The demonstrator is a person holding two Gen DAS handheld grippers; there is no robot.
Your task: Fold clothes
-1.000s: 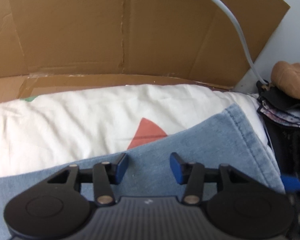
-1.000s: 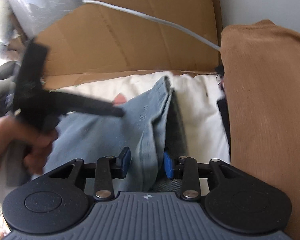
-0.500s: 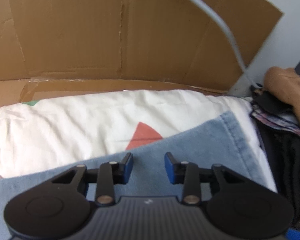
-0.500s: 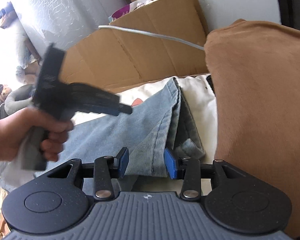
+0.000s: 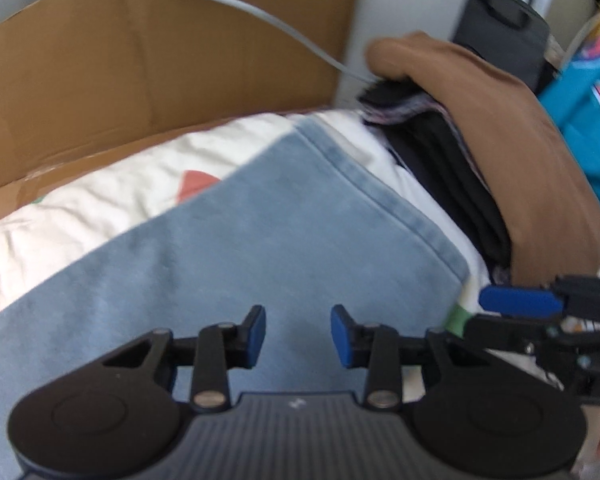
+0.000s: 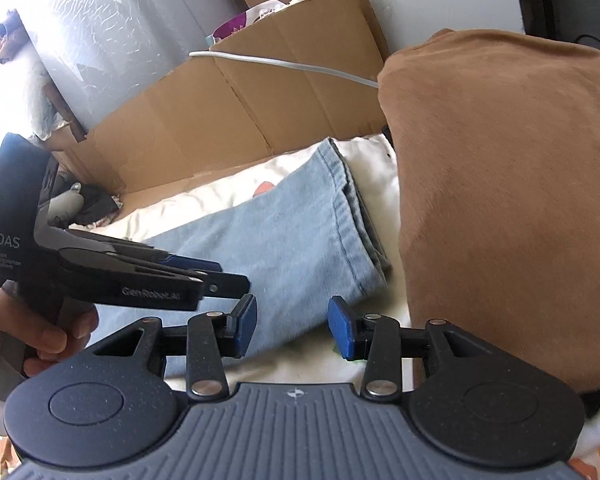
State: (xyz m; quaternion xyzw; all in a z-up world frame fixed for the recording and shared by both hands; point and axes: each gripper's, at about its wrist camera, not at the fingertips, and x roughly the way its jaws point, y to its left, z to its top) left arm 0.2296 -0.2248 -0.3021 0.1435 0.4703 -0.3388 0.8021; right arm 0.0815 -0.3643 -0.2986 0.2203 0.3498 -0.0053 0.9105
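Left gripper (image 5: 298, 336), black body with blue-padded fingers (image 5: 256, 330): fingers spread and opening, nothing between them; it hovers over the denim, not touching it as far as the view shows. In the right wrist view the same tool (image 6: 204, 276) enters from the left edge, gripped by a person's hand (image 6: 48, 330).

Right gripper (image 6: 292, 328), same make: fingers (image 6: 342, 330) spread apart, empty, poised above the near corner of the denim and the sheet beside it. In the left wrist view it (image 5: 520, 302) shows at the right edge.

Folded light-blue denim garment (image 5: 228, 264), hemmed edge along its right side: lies flat on the bed sheet, directly under and ahead of both grippers. The right wrist view shows it (image 6: 284, 236) doubled, layers stacked at the right edge.

White bed sheet with red and green printed shapes (image 5: 100, 204): rumpled, spread beneath the denim.

Stack of folded clothes, dark pieces (image 5: 448, 176) under a brown knit top layer (image 5: 512, 140): just right of the denim, on the sheet.

Teal garment with printed emblem (image 5: 588, 92): beyond the stack, far right.

Flattened brown cardboard (image 5: 160, 80): stands behind the sheet.

Grey cable (image 5: 260, 20): runs across the cardboard toward the stack.
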